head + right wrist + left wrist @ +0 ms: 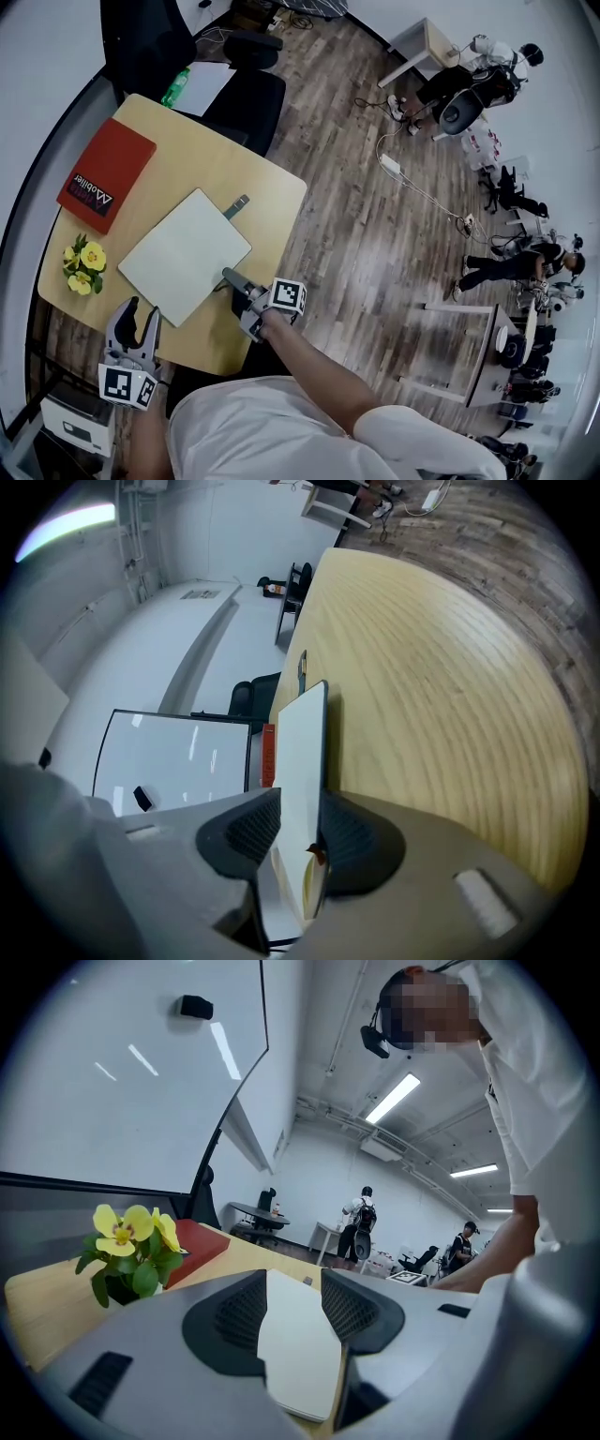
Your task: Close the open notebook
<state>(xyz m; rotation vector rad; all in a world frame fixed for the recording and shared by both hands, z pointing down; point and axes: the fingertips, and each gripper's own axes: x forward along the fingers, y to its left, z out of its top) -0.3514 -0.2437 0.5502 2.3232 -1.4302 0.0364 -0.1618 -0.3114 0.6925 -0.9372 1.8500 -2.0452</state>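
Observation:
A notebook (187, 253) with a white cover lies flat on the round wooden table (267, 187); a dark strap (236, 204) sticks out at its far edge. My right gripper (228, 276) is at the notebook's near right edge. In the right gripper view the gripper (298, 808) is rolled on its side and its jaws are shut on the white cover's edge (302, 752), with the page stack and a red ribbon beside the lower jaw. My left gripper (139, 312) hovers at the table's near left edge, open. In its own view the left gripper (292, 1283) holds nothing, and the notebook (298, 1358) lies beyond it.
A red book (105, 173) lies at the table's far left, and yellow flowers (82, 265) stand near the left edge. A green bottle (174, 86) and a black chair (246, 94) are behind the table. Cables and seated people are across the wooden floor to the right.

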